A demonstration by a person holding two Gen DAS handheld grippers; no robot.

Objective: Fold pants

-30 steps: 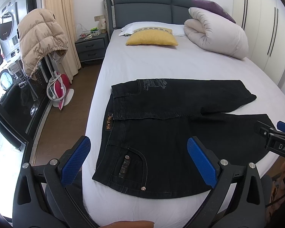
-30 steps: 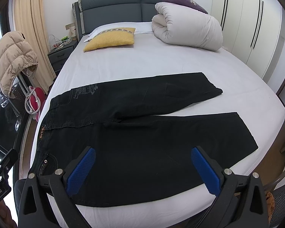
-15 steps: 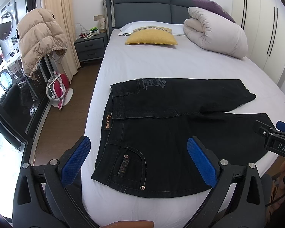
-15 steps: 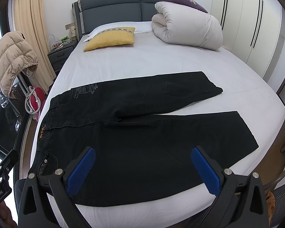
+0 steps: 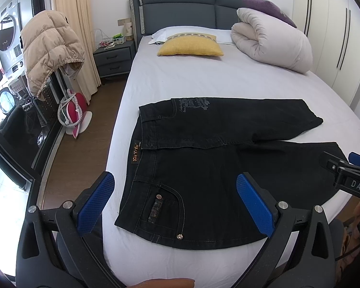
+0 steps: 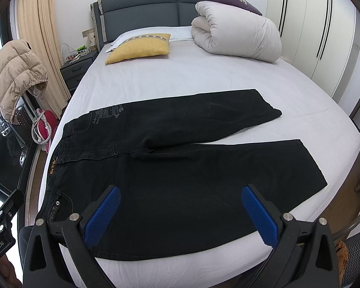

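Bedroom scene, both wrist views: I see a bed [image 5: 204, 84] with a pale sheet filling most of each frame, its grey headboard [image 5: 180, 7] at the top. Upper right of the frame holds a rolled white duvet [image 5: 271, 43]; beside it, toward top centre, lies a yellow pillow [image 5: 190, 45]. A beige puffer jacket [image 5: 48, 48] hangs at the upper left, off the bed.

Black pants [image 6: 180, 163] lie flat across the lower half of the bed. Their long axis runs left to right in the frame: waistband at the left edge of the bed, hems pointing right. The two legs diverge, the farther one angling toward the upper right, the nearer one reaching the bed's right edge. A back pocket [image 5: 160, 206] with a stud faces up near the lower left.

My left gripper [image 5: 175, 206] hovers over the waist end, jaws spread wide and empty. My right gripper [image 6: 180, 216] hovers over the nearer leg, likewise released and touching nothing.
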